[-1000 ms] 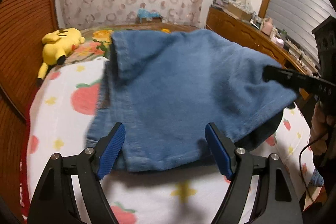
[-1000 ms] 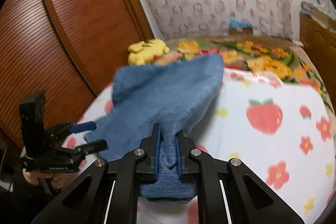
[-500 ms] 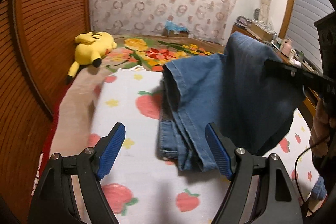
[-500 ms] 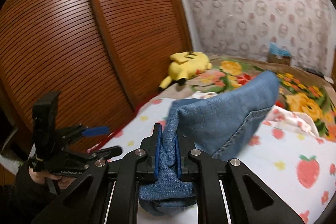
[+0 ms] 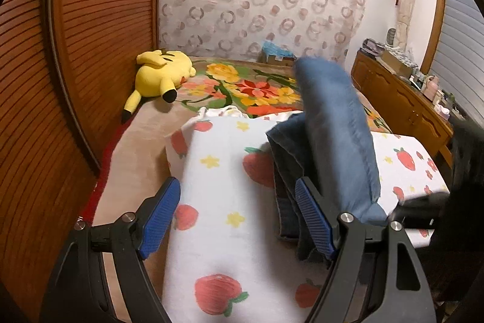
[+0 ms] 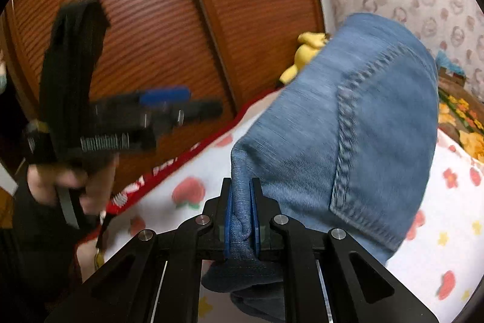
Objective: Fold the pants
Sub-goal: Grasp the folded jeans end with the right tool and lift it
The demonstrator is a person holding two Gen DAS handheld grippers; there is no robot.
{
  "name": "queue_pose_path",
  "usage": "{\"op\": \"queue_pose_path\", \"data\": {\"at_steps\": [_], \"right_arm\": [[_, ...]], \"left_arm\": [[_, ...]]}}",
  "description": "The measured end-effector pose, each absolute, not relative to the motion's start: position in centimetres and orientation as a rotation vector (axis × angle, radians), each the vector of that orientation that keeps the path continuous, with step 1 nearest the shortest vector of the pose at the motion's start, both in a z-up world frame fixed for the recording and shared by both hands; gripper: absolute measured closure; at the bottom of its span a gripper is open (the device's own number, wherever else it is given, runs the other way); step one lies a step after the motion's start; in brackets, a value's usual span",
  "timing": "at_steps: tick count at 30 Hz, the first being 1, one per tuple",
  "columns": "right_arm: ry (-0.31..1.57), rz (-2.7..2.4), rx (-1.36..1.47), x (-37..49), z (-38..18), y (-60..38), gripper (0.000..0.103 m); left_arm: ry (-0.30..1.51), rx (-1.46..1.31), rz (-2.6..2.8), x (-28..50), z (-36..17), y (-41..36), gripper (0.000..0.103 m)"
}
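The blue denim pants (image 5: 335, 129) hang in a tall fold above the strawberry-print sheet (image 5: 230, 202), with darker layers resting on the bed below. My right gripper (image 6: 242, 202) is shut on a bunched edge of the pants (image 6: 363, 117) and holds them lifted; it shows blurred at the right edge of the left wrist view (image 5: 423, 205). My left gripper (image 5: 239, 211) is open and empty, just left of the pants. It also shows in the right wrist view (image 6: 178, 102), held off to the left.
A yellow plush toy (image 5: 160, 74) lies at the far left of the bed on a floral blanket (image 5: 242, 87). A wooden slatted wardrobe (image 5: 60, 80) runs along the left. A wooden dresser (image 5: 402, 105) with clutter stands at the right.
My right gripper has swung the lifted pants over to the right, uncovering the sheet. My left gripper stayed open and drew back to the left of the cloth.
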State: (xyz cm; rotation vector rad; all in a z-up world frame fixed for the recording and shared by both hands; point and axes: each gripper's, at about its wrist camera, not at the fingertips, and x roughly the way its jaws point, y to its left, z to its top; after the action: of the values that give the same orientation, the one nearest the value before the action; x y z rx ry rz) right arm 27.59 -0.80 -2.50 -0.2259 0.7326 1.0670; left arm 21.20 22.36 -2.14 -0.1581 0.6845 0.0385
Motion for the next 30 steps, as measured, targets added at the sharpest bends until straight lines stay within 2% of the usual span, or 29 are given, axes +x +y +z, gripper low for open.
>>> {"op": "queue_pose_path", "data": {"at_steps": [6, 8, 11, 14, 22, 30], "right_arm": [[0.778, 1.039, -0.258, 28.4, -4.4, -1.4, 0.091], [0.782, 1.045, -0.246, 28.1, -3.7, -1.5, 0.08], [0.777, 1.042, -0.254, 27.2, -2.8, -1.8, 0.069], [0.75, 1.042, -0.231, 26.3, -1.1, -3.1, 0.063], [0.638, 0.933, -0.213, 25.8, 1.8, -7.3, 0.056], [0.694, 0.8, -0.215, 30.2, 0.7, -6.2, 0.044]], "left_arm": [[0.677, -0.139, 0.024, 21.7, -1.6, 22.1, 0.024], [0.677, -0.132, 0.018, 22.1, -1.3, 21.9, 0.024], [0.676, -0.122, 0.009, 22.6, -0.9, 21.4, 0.024], [0.678, -0.115, 0.001, 23.0, -0.8, 20.9, 0.024], [0.696, -0.106, -0.035, 23.9, -1.3, 19.3, 0.024], [0.77, -0.115, -0.094, 26.4, -3.7, 17.9, 0.024]]}}
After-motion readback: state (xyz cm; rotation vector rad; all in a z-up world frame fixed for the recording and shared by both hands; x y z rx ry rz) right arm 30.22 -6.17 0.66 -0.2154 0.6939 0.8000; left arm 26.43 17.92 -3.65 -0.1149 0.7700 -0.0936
